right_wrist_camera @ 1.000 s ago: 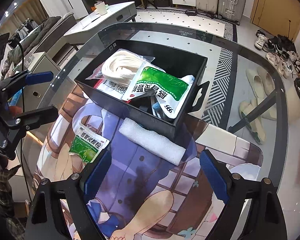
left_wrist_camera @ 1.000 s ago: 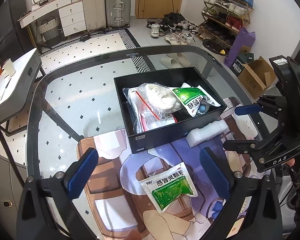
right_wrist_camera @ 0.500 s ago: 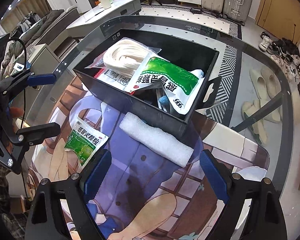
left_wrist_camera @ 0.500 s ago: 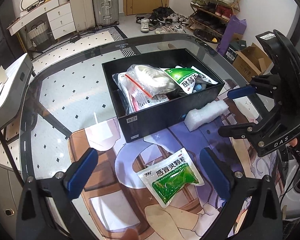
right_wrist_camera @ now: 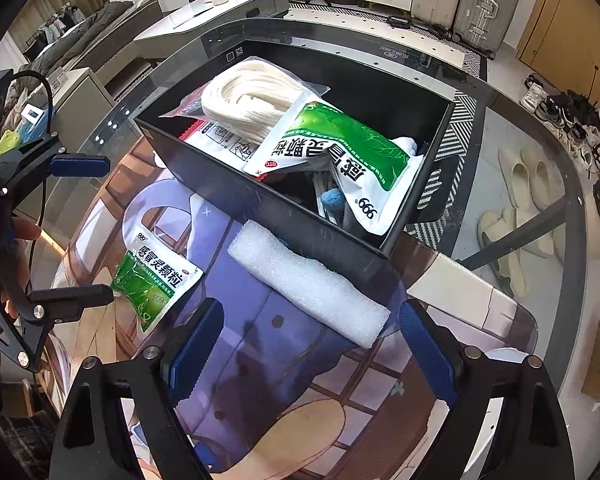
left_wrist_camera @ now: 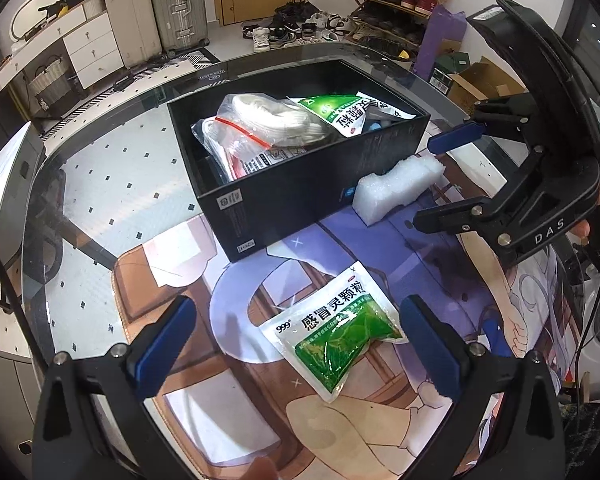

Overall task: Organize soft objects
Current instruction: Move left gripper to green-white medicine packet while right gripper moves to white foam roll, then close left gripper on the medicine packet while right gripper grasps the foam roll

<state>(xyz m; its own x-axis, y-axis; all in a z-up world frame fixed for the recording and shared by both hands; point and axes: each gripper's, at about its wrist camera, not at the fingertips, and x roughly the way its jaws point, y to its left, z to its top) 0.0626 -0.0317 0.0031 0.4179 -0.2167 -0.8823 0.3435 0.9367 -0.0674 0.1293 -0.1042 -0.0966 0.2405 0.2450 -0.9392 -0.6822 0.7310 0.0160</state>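
Note:
A green-and-white sachet (left_wrist_camera: 334,340) lies flat on the printed mat, below and between the fingers of my left gripper (left_wrist_camera: 296,340), which is open and clear of it. A white foam block (right_wrist_camera: 308,284) rests against the front wall of the black box (right_wrist_camera: 260,204). My right gripper (right_wrist_camera: 310,346) hangs open just in front of the block without touching it. Inside the box are a clear bag of white rope (right_wrist_camera: 252,100) and another green sachet (right_wrist_camera: 340,148). In the left wrist view the right gripper (left_wrist_camera: 444,182) flanks the foam block (left_wrist_camera: 396,190).
The box stands on a printed mat (left_wrist_camera: 180,280) that covers part of a rounded glass table (left_wrist_camera: 100,128). Beyond the table's rim are the floor, slippers (right_wrist_camera: 528,184), suitcases and a cardboard box (left_wrist_camera: 480,84). A hand shows behind each gripper.
Both grippers have sunk toward the mat, so the sachet and the foam block look larger. The left view has rolled somewhat. Neither gripper's opening has changed.

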